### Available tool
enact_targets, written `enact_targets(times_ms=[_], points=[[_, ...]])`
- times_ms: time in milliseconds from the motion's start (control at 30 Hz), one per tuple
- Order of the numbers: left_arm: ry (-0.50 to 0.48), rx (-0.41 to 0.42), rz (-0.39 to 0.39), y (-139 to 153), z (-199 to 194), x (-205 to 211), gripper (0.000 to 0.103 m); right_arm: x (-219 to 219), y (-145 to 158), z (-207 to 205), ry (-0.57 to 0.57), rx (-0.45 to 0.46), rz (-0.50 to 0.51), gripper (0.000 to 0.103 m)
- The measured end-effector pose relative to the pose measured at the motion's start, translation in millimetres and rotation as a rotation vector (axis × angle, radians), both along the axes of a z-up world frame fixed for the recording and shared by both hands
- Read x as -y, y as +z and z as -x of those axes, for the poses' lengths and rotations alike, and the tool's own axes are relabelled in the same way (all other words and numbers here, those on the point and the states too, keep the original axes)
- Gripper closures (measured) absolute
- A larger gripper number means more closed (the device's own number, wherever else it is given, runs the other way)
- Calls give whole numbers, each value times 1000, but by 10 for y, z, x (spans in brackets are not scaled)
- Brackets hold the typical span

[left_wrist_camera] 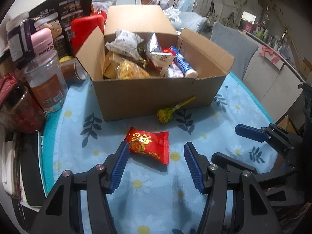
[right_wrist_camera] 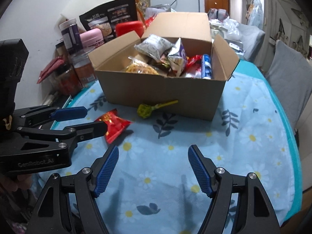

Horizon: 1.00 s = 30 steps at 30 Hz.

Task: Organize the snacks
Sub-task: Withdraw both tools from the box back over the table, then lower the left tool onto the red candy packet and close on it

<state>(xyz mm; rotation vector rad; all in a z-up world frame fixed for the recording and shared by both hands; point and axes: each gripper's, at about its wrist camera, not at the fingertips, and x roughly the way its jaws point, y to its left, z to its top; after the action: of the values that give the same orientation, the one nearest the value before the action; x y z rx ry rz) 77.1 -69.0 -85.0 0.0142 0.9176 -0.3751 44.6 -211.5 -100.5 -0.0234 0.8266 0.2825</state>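
Observation:
An open cardboard box [left_wrist_camera: 156, 95] [right_wrist_camera: 161, 95] holds several snack packets. In front of it on the blue flowered tablecloth lie a yellow-green lollipop [left_wrist_camera: 164, 114] [right_wrist_camera: 145, 109] and a red snack packet with gold characters [left_wrist_camera: 150, 146] [right_wrist_camera: 115, 123]. My left gripper [left_wrist_camera: 157, 146] [right_wrist_camera: 96, 119] is open just above the cloth, with the near end of the red packet between its fingertips and nothing gripped. My right gripper [right_wrist_camera: 154, 150] [left_wrist_camera: 226, 143] stands open over bare cloth, to the right of the red packet and short of the lollipop.
Jars, a pink-lidded tub [left_wrist_camera: 43, 41], a clear plastic jar [left_wrist_camera: 45, 81], a red container [left_wrist_camera: 86, 29] and a dark snack bag [left_wrist_camera: 66, 11] crowd the left side beside the box. A grey chair [right_wrist_camera: 290, 78] stands past the table's right edge.

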Motion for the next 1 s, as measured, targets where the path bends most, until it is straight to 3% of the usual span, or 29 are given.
enact_targets(times_ms=[233, 533, 633, 667, 800, 867, 933, 1000], points=[[4, -66, -21, -235, -242, -5, 45, 37, -72, -153, 9, -23, -13, 29], [-47, -67, -49, -341, -401, 31, 45, 83, -151, -368, -3, -55, -19, 29], [-59, -77, -73, -371, -456, 54, 31, 80, -163, -429, -4, -60, -16, 29], [-64, -112, -70, -422, -497, 58, 30, 79, -167, -451, -5, -61, -15, 29], [-56, -90, -38, -410, -493, 33, 30, 94, -180, -514, -15, -65, -10, 29], [-51, -66, -11, -398, -482, 3, 37, 98, -184, -547, -21, -66, -7, 29], [-64, -83, 34, -405, -500, -35, 55, 100, -187, -579, -31, -66, 0, 29], [-59, -87, 50, -388, -515, -68, 56, 92, -180, -612, -35, -61, -3, 29]])
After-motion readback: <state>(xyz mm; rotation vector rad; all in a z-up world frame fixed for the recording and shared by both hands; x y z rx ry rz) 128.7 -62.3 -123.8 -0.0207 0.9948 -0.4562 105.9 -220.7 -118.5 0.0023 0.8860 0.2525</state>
